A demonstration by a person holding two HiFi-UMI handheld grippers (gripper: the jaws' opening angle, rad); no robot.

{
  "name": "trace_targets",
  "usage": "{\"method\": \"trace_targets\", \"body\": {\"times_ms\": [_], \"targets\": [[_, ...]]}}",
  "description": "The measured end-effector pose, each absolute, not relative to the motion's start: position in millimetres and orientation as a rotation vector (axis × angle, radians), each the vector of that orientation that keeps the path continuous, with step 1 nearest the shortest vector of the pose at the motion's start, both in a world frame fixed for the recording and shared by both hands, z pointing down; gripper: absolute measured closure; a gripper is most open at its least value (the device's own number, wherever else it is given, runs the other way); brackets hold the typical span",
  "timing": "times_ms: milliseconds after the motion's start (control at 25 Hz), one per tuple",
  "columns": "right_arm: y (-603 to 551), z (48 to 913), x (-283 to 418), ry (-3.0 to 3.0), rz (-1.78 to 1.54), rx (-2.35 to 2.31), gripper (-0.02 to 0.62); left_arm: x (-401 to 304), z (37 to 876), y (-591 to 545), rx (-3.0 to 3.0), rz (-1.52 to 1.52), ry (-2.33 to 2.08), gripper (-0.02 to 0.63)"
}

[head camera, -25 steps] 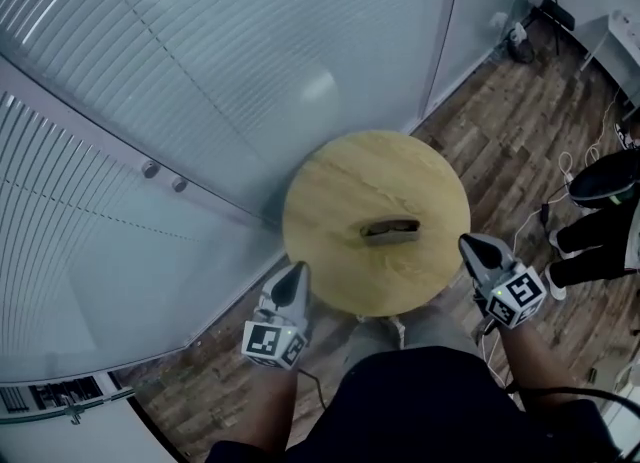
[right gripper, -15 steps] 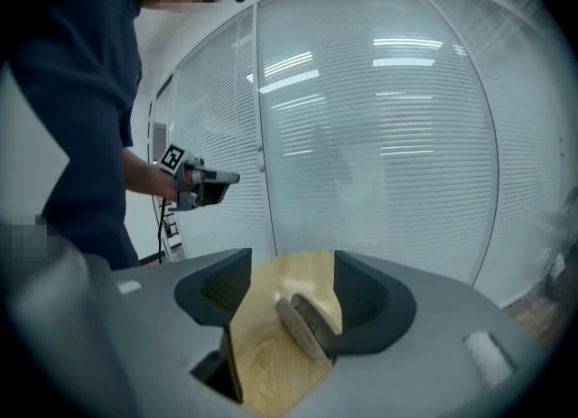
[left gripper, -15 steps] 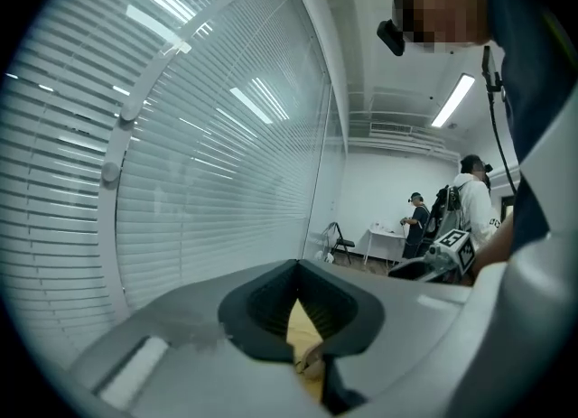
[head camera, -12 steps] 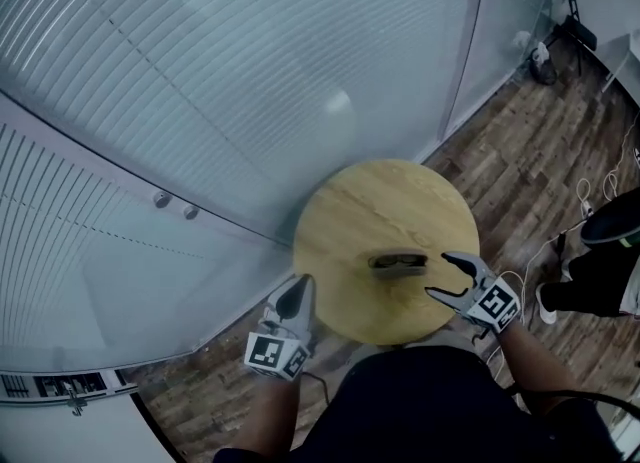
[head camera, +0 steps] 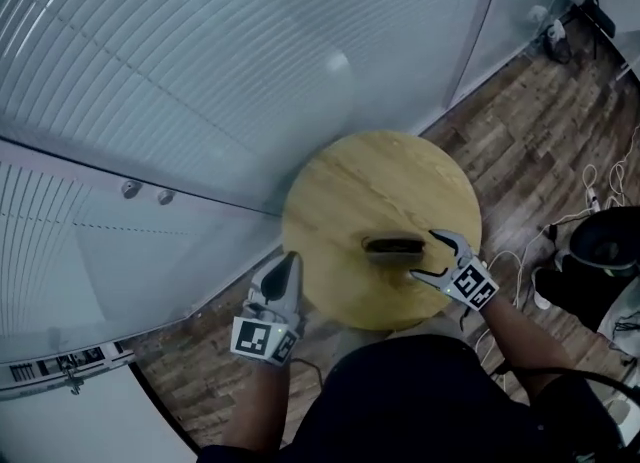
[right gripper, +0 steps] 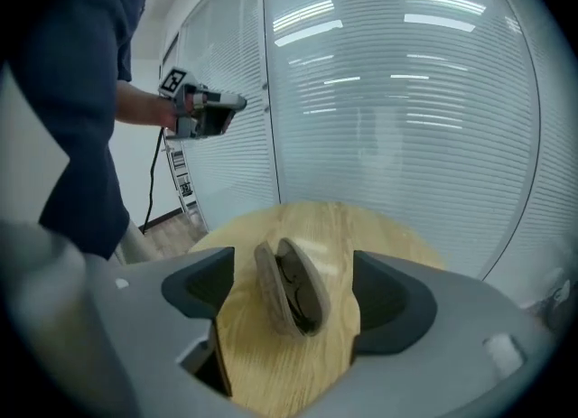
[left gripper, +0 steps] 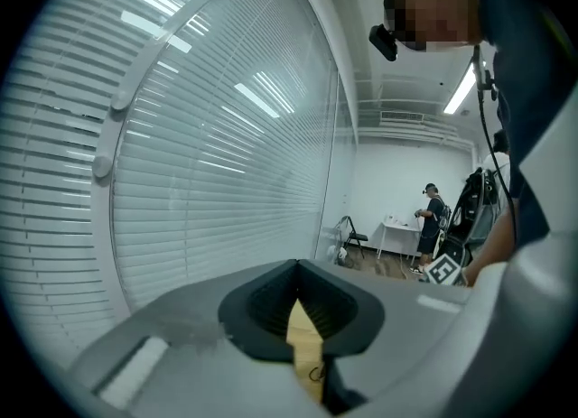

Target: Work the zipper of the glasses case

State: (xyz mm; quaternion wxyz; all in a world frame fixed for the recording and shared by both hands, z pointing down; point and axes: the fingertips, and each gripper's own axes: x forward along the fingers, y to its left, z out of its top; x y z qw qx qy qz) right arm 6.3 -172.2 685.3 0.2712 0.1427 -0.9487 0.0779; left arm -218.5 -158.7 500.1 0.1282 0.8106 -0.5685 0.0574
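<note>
Approach step: right gripper [head camera: 425, 254] poised at the right end of the glasses case [head camera: 394, 246] on the bench [head camera: 370, 176].
Its fingers have just been opening and frame the untouched case; the left gripper's [head camera: 285, 271] fingers are pressed together. Next, probably: grip the case steady.

Round wooden table [head camera: 350, 191], one glasses case [head camera: 394, 247] on top.

Table top is light wood with visible grain, a plain disc, and stands on a dark plank floor [head camera: 520, 121]. In the head view the case lies flat on the top, right of centre and towards the near edge, its long side running left to right. In the right gripper view the case [right gripper: 291, 288] is grey-brown outside, its two shells parted along the seam with a dark inside showing; it rests straight on the bare wood [right gripper: 271, 362], well inside the rim.
</note>
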Motion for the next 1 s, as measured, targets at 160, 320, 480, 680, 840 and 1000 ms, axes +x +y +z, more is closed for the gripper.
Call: {"method": "trace_targets", "body": {"times_ms": [160, 320, 480, 680, 840, 1000], "targets": [[-175, 727, -2, -2.491, 0.195, 0.305, 0.165, -216, 491, -173, 2.308, 0.055, -1.674, 0.606], [-179, 758, -12, -2.44, 0.163, 0.195, 0.145, -217, 494, -168, 2.282, 0.074, -1.692, 0.606], [-179, 795, -15, -2.363, 0.155, 0.094, 0.108, -227, 508, -158, 2.236, 0.093, -1.719, 0.606], [-179, 818, -23, -2.307, 0.207, 0.023, 0.107, -230, 514, -147, 2.18, 0.148, -1.741, 0.605], [-174, 818, -30, -2.297, 0.238, -0.005, 0.116, -231, 508, -142, 2.182, 0.148, -1.751, 0.604], [-179, 810, -32, -2.309, 0.305, 0.046, 0.268, -236, 501, -140, 2.185, 0.134, -1.768, 0.604]]}}
